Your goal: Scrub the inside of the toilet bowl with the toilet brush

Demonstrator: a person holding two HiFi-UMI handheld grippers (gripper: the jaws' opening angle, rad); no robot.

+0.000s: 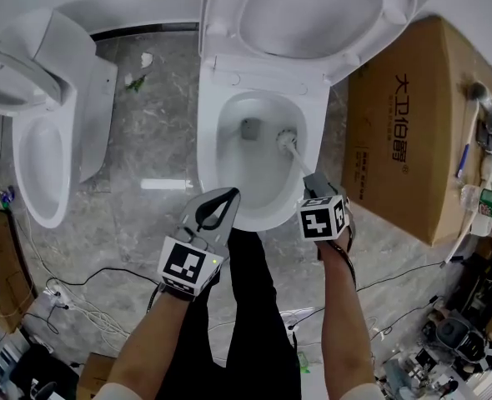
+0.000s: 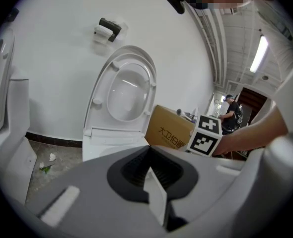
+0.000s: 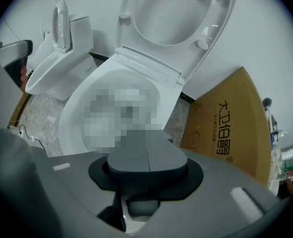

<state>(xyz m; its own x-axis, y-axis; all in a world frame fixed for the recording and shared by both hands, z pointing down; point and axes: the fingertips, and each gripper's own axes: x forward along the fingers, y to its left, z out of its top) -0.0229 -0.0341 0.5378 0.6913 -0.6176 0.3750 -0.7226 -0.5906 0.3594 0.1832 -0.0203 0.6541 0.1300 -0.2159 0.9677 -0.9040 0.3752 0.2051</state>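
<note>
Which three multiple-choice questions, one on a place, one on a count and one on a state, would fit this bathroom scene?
1. Where is the head of the toilet brush?
A. in the second toilet
B. in the bowl of the middle toilet
C. on the lid of the middle toilet

2. How many toilets show in the head view?
A. one
B. two
C. four

3. How does the lid of the middle toilet stand?
A. raised
B. shut over the bowl
C. taken off

Answers:
1 B: the bristles sit in the bowl, and the right gripper holds the handle.
2 B: one in the middle, one at the left.
3 A: the lid leans back, so the bowl is open.
</note>
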